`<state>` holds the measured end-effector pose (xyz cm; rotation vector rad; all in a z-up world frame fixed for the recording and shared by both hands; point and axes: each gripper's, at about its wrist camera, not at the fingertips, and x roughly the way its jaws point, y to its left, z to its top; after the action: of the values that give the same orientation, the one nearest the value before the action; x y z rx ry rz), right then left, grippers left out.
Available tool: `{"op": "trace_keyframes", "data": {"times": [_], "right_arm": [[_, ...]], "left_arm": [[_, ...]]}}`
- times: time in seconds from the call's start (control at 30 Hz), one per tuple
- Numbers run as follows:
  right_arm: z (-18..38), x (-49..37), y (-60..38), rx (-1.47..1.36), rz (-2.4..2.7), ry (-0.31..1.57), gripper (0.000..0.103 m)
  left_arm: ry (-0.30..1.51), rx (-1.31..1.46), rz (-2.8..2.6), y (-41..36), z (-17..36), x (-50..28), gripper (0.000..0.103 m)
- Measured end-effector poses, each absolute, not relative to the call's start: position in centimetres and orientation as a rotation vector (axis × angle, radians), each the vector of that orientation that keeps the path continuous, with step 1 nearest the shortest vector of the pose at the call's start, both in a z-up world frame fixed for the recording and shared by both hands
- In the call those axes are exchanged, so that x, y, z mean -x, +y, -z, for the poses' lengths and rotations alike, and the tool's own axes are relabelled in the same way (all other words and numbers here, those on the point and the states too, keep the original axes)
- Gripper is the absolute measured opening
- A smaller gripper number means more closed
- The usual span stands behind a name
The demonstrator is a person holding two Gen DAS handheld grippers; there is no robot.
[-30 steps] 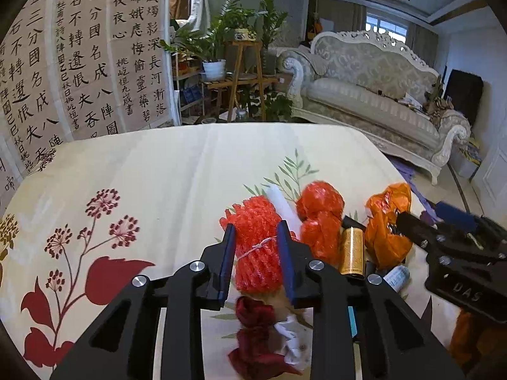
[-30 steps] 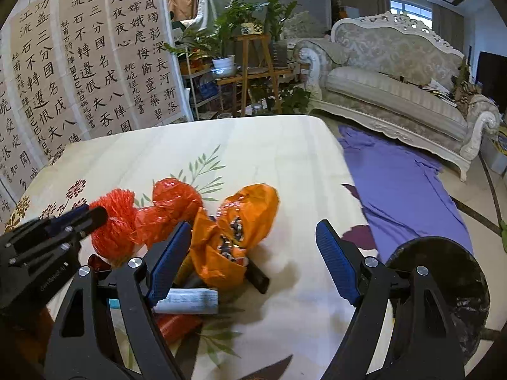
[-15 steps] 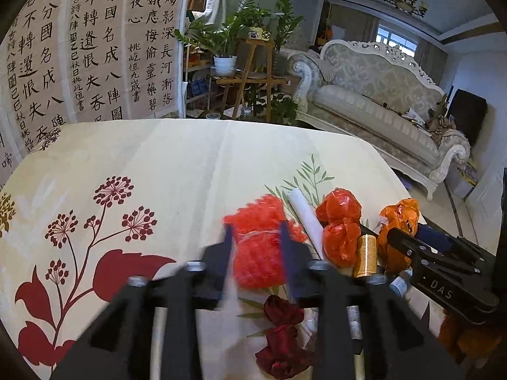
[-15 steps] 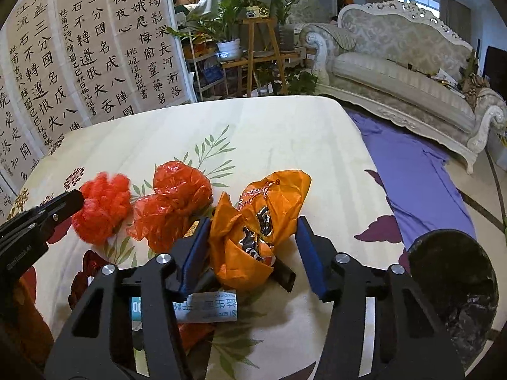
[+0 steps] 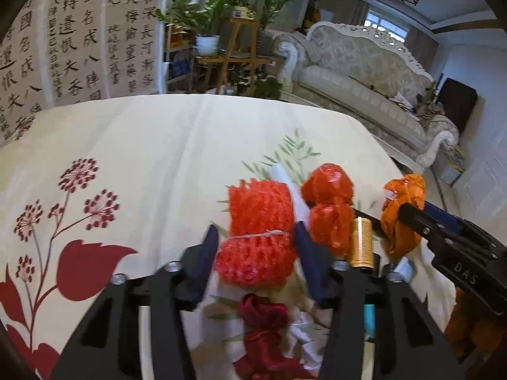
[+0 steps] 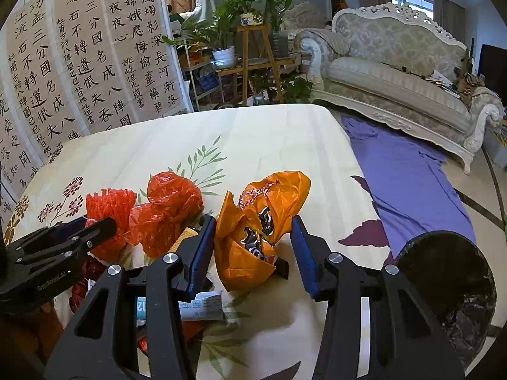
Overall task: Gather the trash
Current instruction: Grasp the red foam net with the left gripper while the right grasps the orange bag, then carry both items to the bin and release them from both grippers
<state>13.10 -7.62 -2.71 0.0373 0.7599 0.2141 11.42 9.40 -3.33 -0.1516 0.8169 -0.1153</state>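
Orange-red foam netting (image 5: 258, 237), tied round its middle with white string, sat between the blue pads of the left gripper (image 5: 256, 253), whose fingers pressed against both its sides in a grasp. It rested on the bench (image 5: 142, 158), which wore a cream cloth printed with dark red flowers and green sprigs. Just beside the netting lay a white paper roll (image 5: 293, 186), then a crumpled red plastic bag (image 5: 329, 209), and next to that a small gold cylinder (image 5: 360, 242). Below the netting, near the camera, lay a dark red wrapper (image 5: 263, 319). The right gripper (image 6: 252, 247) straddled a crumpled orange plastic bag (image 6: 256, 228); its left pad touched the bag, while the right pad sat just at the bag's edge, and whether the grip had fully clenched could not be told. A white printed label (image 6: 202, 307) lay under that gripper. On the floor to the right stood a black-lined trash bin (image 6: 446, 288), beside a purple cloth (image 6: 408, 183).
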Motion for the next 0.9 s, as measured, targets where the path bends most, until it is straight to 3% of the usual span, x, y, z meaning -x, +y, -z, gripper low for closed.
{"op": "trace_keyframes", "data": {"times": [0.13, 0.5, 0.9], "right_arm": [[2.7, -13.0, -7.7, -0.035, -0.213, 0.756, 0.046], [1.3, -11.5, -9.1, -0.037, -0.202, 0.702, 0.046], [-0.4, -6.2, -13.8, -0.019, -0.115, 0.660, 0.046]], "left_arm": [[0.792, 0.103, 0.100, 8.9, 2.9, -11.0, 0.041], [0.689, 0.113, 0.050, 10.2, -0.2, -8.7, 0.041], [0.614, 0.100, 0.192, 4.9, -2.7, -4.0, 0.041]]}}
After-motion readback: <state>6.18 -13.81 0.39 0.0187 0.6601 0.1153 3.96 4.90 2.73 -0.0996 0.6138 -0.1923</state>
